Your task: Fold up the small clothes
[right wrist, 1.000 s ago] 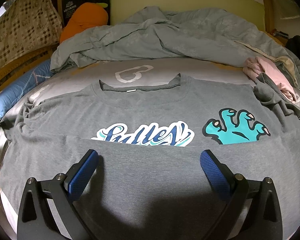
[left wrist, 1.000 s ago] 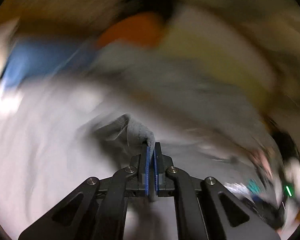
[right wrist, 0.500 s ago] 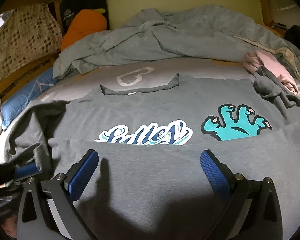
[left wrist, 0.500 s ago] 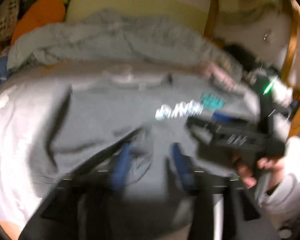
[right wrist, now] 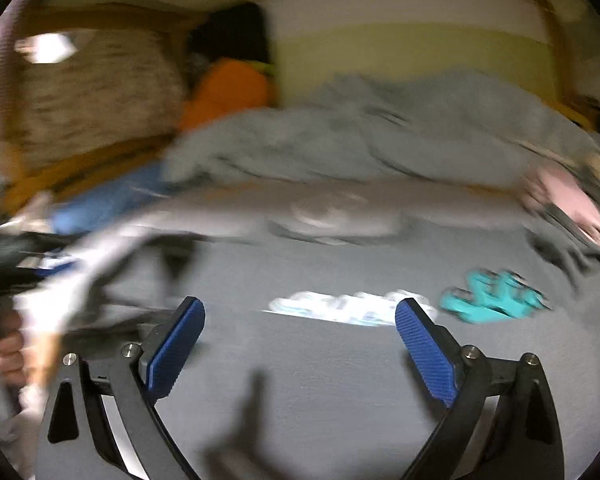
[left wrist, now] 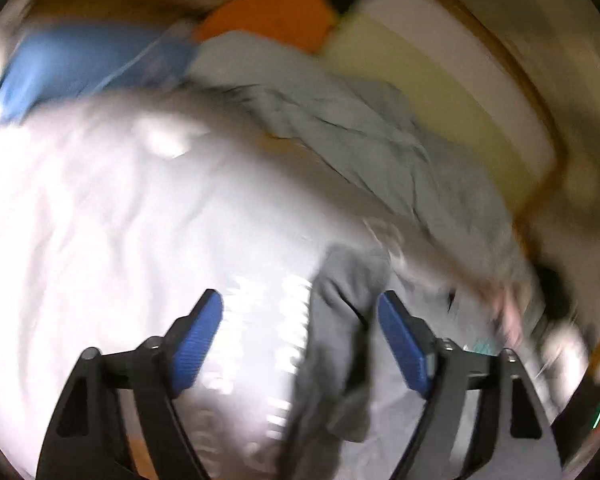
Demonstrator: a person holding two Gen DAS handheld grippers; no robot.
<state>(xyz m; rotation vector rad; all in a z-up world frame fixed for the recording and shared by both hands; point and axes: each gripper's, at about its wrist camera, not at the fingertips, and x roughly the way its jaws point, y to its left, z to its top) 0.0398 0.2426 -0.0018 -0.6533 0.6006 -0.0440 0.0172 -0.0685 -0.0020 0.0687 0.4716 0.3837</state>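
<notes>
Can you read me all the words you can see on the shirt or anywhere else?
None can be read.
White and blue lettering on the grey shirt: too blurred to read.
Teal claw print beside it: a picture, no words.
Left wrist view: all blurred, no text visible.

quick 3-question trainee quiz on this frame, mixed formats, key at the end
1. True or false: the right tool is clamped on the grey T-shirt.
2. Which colour is the claw print on the shirt? A) red B) teal C) yellow
3. Fill in: the left tool has a fold of grey ____ between its opening jaws, gripped by neither pad.

Key: 1 false, its jaws stand apart above the shirt and are closing. 2 B. 3 fabric.
</notes>
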